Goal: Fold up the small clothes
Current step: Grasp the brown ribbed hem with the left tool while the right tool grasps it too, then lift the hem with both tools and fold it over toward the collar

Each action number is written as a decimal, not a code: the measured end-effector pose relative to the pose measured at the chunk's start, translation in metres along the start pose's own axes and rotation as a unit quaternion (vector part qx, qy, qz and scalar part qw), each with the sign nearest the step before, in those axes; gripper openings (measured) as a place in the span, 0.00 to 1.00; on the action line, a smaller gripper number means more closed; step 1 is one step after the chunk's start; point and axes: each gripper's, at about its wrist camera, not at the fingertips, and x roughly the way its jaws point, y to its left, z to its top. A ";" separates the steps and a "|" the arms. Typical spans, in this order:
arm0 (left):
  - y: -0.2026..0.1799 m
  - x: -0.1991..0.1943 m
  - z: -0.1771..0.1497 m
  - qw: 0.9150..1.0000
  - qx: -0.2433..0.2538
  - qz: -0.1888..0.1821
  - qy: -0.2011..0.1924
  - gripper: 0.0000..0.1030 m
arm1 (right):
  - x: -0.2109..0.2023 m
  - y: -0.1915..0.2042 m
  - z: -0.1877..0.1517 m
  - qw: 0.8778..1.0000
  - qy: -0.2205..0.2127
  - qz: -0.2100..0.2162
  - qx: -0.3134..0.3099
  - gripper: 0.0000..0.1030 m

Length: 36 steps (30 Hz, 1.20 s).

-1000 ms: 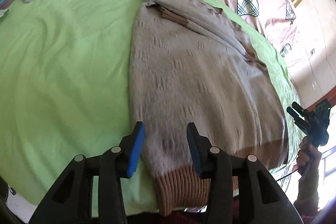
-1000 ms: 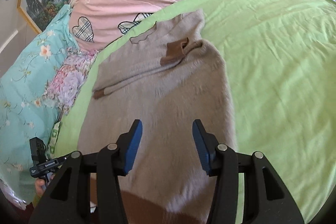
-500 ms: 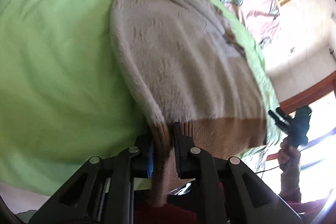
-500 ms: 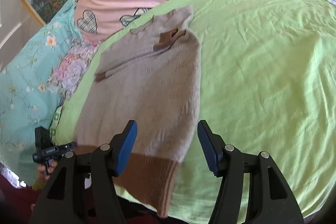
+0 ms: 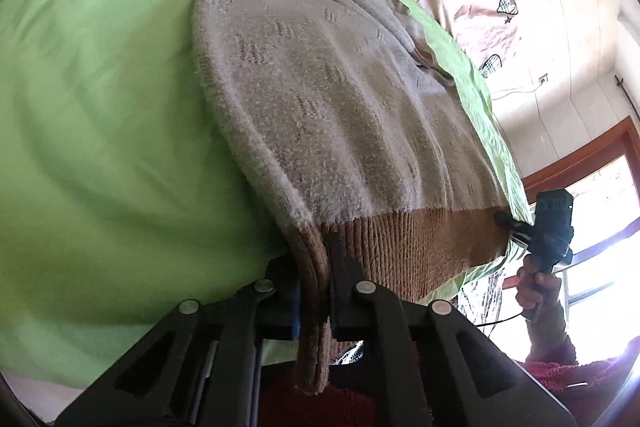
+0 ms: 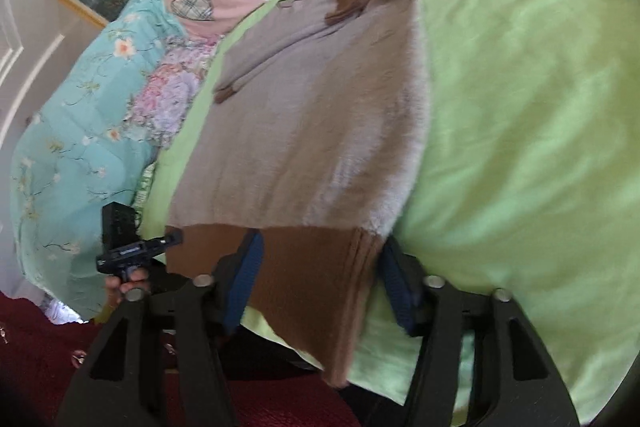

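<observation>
Beige sweater [image 5: 344, 99] lies flat on green bed sheet [image 5: 100, 107], brown hem at bed edge. Left gripper [image 5: 316, 291] angled down, fingers pinching left hem corner. Right gripper [image 6: 320, 271] fingers closing around right hem corner, not yet pressing.

Between your black matt plastic tongs lies a fuzzy knitted sweater [image 5: 340, 99] with a coarse ribbed brown hem [image 5: 420, 247], on a smooth, perhaps faintly glossy green sheet [image 5: 100, 107] beside them.
</observation>
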 end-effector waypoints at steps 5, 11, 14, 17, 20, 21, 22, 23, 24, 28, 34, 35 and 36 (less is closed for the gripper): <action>-0.002 -0.013 -0.006 1.000 0.016 -0.009 -0.024 0.05 | -0.003 -0.001 -0.009 1.000 0.013 0.009 -0.012 0.09; -0.007 -0.031 0.011 0.997 0.020 -0.041 -0.065 0.05 | -0.010 0.000 0.003 0.998 -0.017 0.056 -0.002 0.09; -0.015 -0.047 0.032 0.993 0.029 -0.047 -0.104 0.05 | -0.016 0.007 0.019 0.996 -0.044 0.083 -0.008 0.09; -0.021 -0.059 0.056 0.988 0.035 -0.051 -0.139 0.05 | -0.023 0.013 0.042 0.993 -0.075 0.092 -0.014 0.09; -0.025 -0.066 0.088 0.981 0.031 -0.062 -0.179 0.05 | -0.026 0.018 0.074 0.988 -0.116 0.096 -0.018 0.09; -0.027 -0.068 0.104 0.978 0.032 -0.065 -0.194 0.05 | -0.026 0.019 0.087 0.987 -0.130 0.096 -0.017 0.09; -0.030 -0.071 0.116 0.976 0.036 -0.065 -0.204 0.05 | -0.025 0.019 0.102 0.984 -0.148 0.098 -0.012 0.09; -0.033 -0.072 0.126 0.974 0.040 -0.063 -0.213 0.05 | -0.024 0.019 0.112 0.983 -0.155 0.099 -0.011 0.09; -0.037 -0.073 0.140 0.972 0.046 -0.062 -0.224 0.05 | -0.022 0.021 0.125 0.981 -0.165 0.100 -0.013 0.09; -0.049 -0.062 0.197 0.967 0.057 -0.041 -0.245 0.05 | 0.000 0.028 0.181 0.979 -0.180 0.092 -0.027 0.09; -0.043 -0.024 0.270 0.970 0.051 -0.005 -0.239 0.05 | 0.030 0.012 0.244 0.980 -0.188 0.067 -0.015 0.09; -0.040 -0.020 0.277 0.970 0.049 -0.005 -0.239 0.05 | 0.033 0.010 0.251 0.980 -0.189 0.063 -0.013 0.09; -0.036 -0.013 0.288 0.970 0.044 -0.002 -0.240 0.05 | 0.037 0.008 0.258 0.980 -0.189 0.059 -0.010 0.09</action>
